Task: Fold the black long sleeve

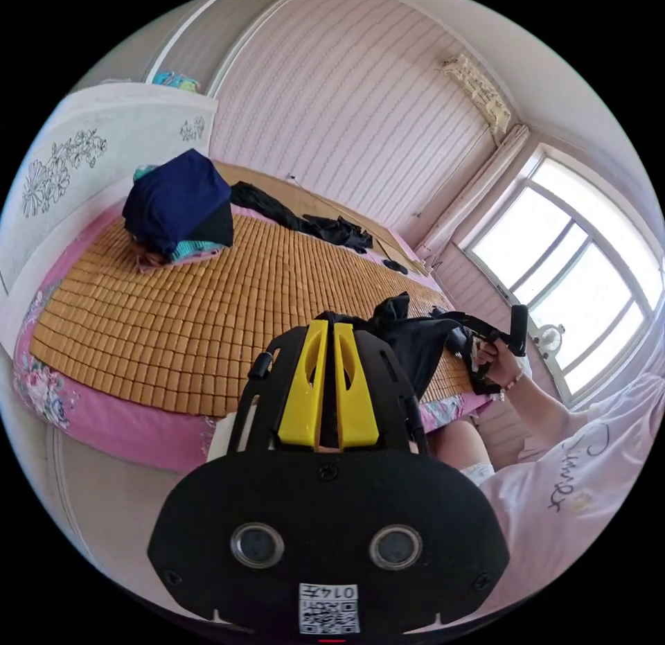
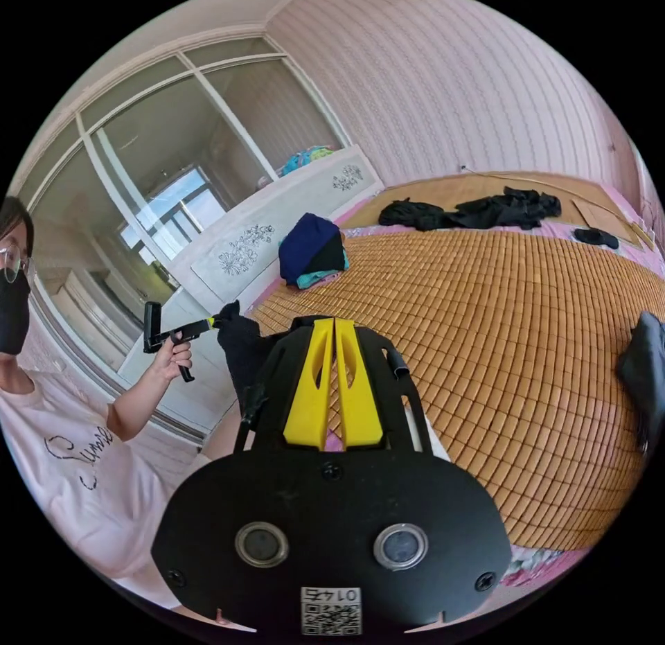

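- The woven amber bamboo mat (image 2: 526, 340) covers the bed from the white flower-printed headboard (image 2: 277, 236) out to the near edge, where a pink floral sheet (image 1: 104, 409) shows as a border; most of the mat's middle lies bare.
- One stack of folded clothes, topped by a dark navy piece (image 1: 176, 201), sits by the headboard.
- One loose heap of black garments (image 2: 478, 212) runs along the far side of the mat, with one small black item (image 2: 596, 237) apart beside it.
- The black long sleeve garment (image 1: 415, 340) hangs at the near edge of the bed, stretched between the two tools, its long axis running along that edge; part of it drapes onto the mat.
- The left gripper (image 1: 328, 340) has its yellow jaws pressed together at the tips, pinching black cloth.
- The right gripper (image 2: 334, 330) has its jaws closed tip to tip; whether cloth lies between them I cannot tell. In the left gripper view, a hand (image 1: 493, 357) holds this tool against the garment.
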The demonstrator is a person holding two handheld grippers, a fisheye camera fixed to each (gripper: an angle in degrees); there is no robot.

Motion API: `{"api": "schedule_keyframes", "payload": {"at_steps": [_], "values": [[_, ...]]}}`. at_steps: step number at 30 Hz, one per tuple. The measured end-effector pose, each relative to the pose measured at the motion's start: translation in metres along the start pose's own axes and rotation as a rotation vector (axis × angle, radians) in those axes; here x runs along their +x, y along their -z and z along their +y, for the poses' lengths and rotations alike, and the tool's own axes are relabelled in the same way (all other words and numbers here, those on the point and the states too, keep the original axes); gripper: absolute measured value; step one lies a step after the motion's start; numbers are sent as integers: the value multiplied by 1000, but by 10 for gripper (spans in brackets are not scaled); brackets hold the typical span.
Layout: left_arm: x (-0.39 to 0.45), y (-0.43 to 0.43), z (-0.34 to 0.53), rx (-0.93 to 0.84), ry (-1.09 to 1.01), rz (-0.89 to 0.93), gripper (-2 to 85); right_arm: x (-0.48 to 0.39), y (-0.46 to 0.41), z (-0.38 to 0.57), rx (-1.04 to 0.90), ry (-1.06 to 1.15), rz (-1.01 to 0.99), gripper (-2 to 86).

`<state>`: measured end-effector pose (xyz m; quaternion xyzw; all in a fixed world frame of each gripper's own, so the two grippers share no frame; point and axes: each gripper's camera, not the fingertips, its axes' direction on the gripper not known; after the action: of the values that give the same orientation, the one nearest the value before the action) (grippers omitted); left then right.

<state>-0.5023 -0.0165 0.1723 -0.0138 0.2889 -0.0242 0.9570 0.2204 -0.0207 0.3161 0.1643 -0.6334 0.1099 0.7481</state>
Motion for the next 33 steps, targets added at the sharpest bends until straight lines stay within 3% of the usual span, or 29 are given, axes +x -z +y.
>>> {"api": "schedule_keyframes", "payload": {"at_steps": [3, 8, 11, 16, 21, 23, 27, 33], "values": [[24, -9, -33, 7, -32, 24, -10, 5, 45, -29, 116, 8, -25, -7], [88, 26, -108, 222, -179, -8, -10, -13, 132, -93, 374, 108, -19, -7], [87, 9, -107, 222, -176, -3, -9, 4, 143, -92, 385, 70, -16, -7], [48, -66, -65, 17, -17, 55, -9, 69, 102, -31, 228, -170, -34, -6], [10, -158, 4, -312, 136, 23, -9, 120, 41, 47, -104, -405, 137, -3], [11, -186, 27, -425, 132, -21, -10, 116, 23, 54, -206, -383, 228, -2], [17, -193, 33, -439, 127, -29, -10, 92, 3, 42, -316, -293, 378, 4], [15, -187, 21, -385, 136, 21, -10, 27, -82, 4, -458, 23, 385, 66]]}}
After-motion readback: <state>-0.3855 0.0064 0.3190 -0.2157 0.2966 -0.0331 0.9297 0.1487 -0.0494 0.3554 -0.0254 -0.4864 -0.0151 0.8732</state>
